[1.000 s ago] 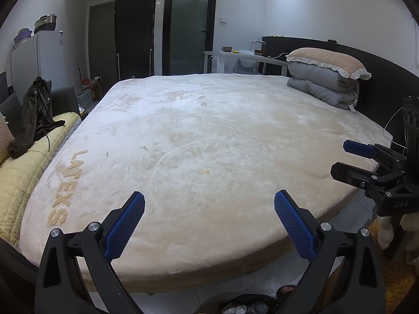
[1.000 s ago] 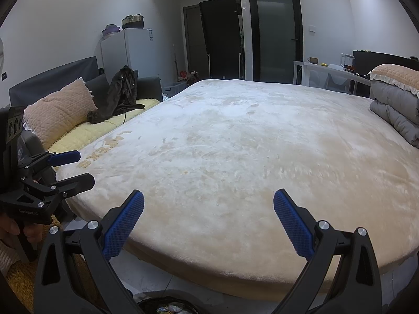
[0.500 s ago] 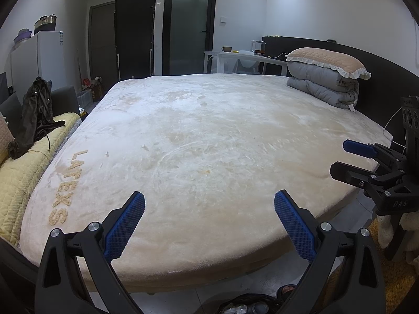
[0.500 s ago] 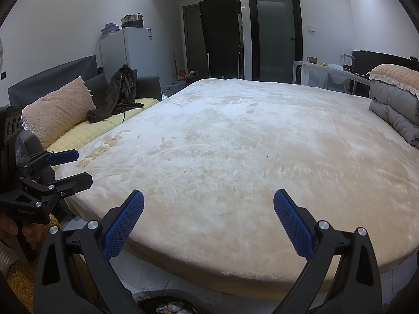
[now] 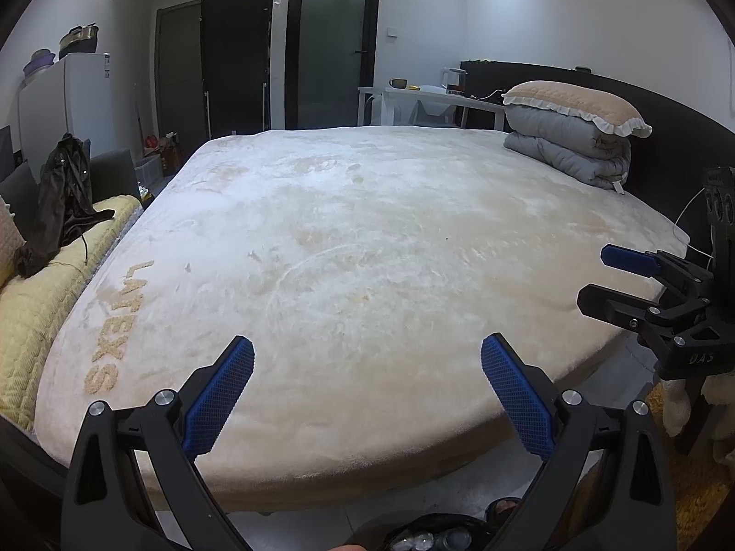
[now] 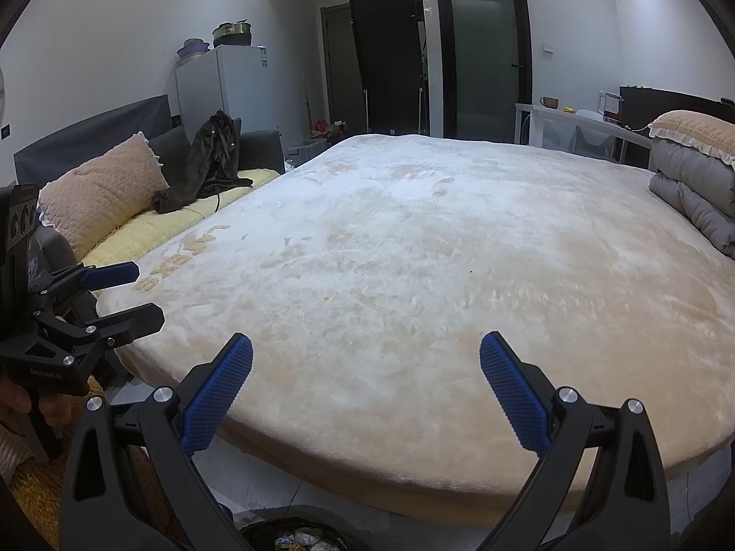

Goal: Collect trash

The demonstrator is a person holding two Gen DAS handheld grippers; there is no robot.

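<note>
Item one: a dark bin (image 5: pixel 432 535) on the floor at the foot of the bed, seen at the bottom edge of both views. We can make out crumpled clear plastic and scraps of wrapper (image 6: pixel 298 539) inside; the rest of it is cut off by the frame. This is the only trash we can find, and it lies below and between our two claws.

Item two: the left gripper (image 5: pixel 367 369), jaws spread wide, holding nothing, hovering over the near edge of the bed (image 5: pixel 367 229). Its blue pads (image 5: pixel 220 395) are bare.

Item three: the right gripper (image 6: pixel 365 367), also wide apart and empty, over the same edge. From the left view it appears at the right margin (image 5: pixel 615 280).

Item four: writing. The plush cream bed cover bears raised tan letters (image 5: pixel 115 326) near its left side; we read "LATEXS". The right gripper's body carries small pale letters, too blurred for us to read surely.

Item five: a folded grey quilt (image 5: pixel 565 147) with a tan pillow (image 5: pixel 574 103) on top, at the far right of the bed. A white fridge (image 6: pixel 220 87) stands by the left wall with pots (image 6: pixel 232 34) on it.
</note>
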